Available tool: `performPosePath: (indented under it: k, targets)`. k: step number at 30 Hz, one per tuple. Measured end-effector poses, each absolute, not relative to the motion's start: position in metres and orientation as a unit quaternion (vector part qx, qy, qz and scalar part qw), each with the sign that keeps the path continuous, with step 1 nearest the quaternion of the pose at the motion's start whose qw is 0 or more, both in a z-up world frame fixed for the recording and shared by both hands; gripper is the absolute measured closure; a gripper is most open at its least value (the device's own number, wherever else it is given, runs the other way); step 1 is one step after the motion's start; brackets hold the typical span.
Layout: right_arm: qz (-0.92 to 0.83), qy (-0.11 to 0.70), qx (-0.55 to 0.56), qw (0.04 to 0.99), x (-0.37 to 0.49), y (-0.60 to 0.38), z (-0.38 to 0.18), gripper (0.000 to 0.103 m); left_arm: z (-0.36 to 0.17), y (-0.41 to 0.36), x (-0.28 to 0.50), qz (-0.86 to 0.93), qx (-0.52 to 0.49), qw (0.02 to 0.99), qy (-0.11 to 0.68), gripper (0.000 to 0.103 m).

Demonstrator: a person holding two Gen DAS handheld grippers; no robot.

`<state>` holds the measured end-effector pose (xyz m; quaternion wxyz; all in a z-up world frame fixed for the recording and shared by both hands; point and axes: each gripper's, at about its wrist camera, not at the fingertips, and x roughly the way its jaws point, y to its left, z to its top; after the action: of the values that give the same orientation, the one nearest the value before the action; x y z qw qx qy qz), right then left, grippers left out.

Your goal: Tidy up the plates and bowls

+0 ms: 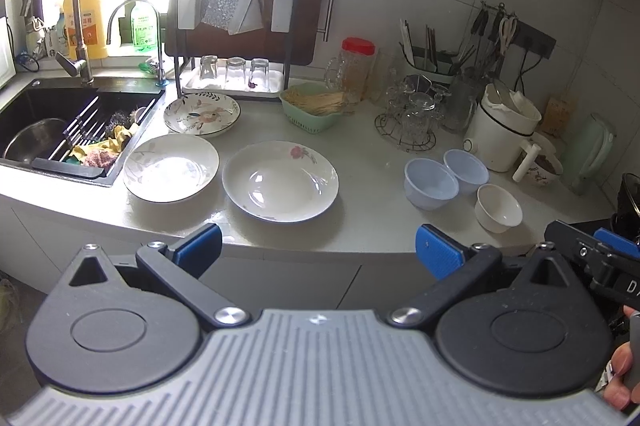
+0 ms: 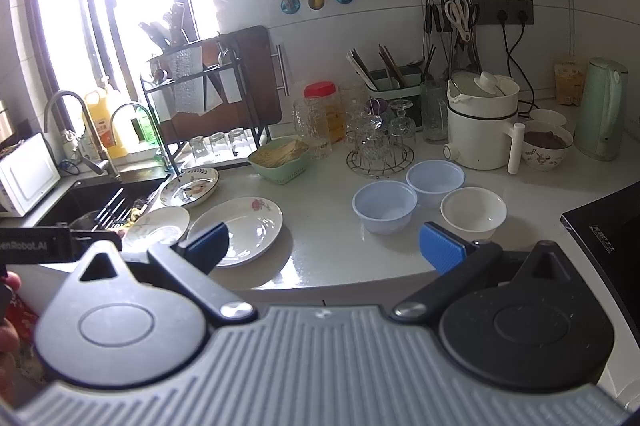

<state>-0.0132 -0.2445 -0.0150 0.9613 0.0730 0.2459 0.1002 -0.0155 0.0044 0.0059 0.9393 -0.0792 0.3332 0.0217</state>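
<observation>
Three plates lie apart on the white counter: a white plate with a pink flower [image 1: 280,180] [image 2: 240,228], a white plate with a grey leaf print [image 1: 171,167] [image 2: 158,226], and a patterned plate [image 1: 202,114] [image 2: 191,187] behind them. Two light blue bowls [image 1: 430,183] [image 1: 466,171] [image 2: 384,206] [image 2: 435,180] and a white bowl [image 1: 498,207] [image 2: 473,212] stand to the right. My left gripper [image 1: 318,250] is open and empty, before the counter edge near the flower plate. My right gripper [image 2: 323,246] is open and empty, before the bowls.
A black sink [image 1: 48,122] with a rack and cloths is at the left. A dish rack with glasses [image 1: 232,74], a green basket [image 1: 314,106], a glass stand [image 1: 412,118], a white cooker [image 1: 502,130], a kettle [image 2: 602,110] and a black stove [image 2: 612,226] surround the counter.
</observation>
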Motion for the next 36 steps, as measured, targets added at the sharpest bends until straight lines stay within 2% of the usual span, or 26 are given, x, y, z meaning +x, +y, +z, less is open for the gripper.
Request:
performPosePath:
  k: [14, 19, 36]
  targets:
    - [0.097, 0.256, 0.071, 0.959, -0.015, -0.243, -0.019, 0.0, 0.005, 0.005, -0.011, 0.021, -0.07, 0.937, 0.341, 0.0]
    - [0.107, 0.252, 0.08, 0.958, -0.014, -0.242, -0.02, 0.0, 0.003, 0.0, -0.009, 0.02, -0.037, 0.941, 0.336, 0.0]
    - [0.104, 0.264, 0.084, 0.955, -0.009, -0.237, -0.023, 0.0, -0.003, 0.006, 0.006, 0.002, -0.055, 0.937, 0.344, 0.0]
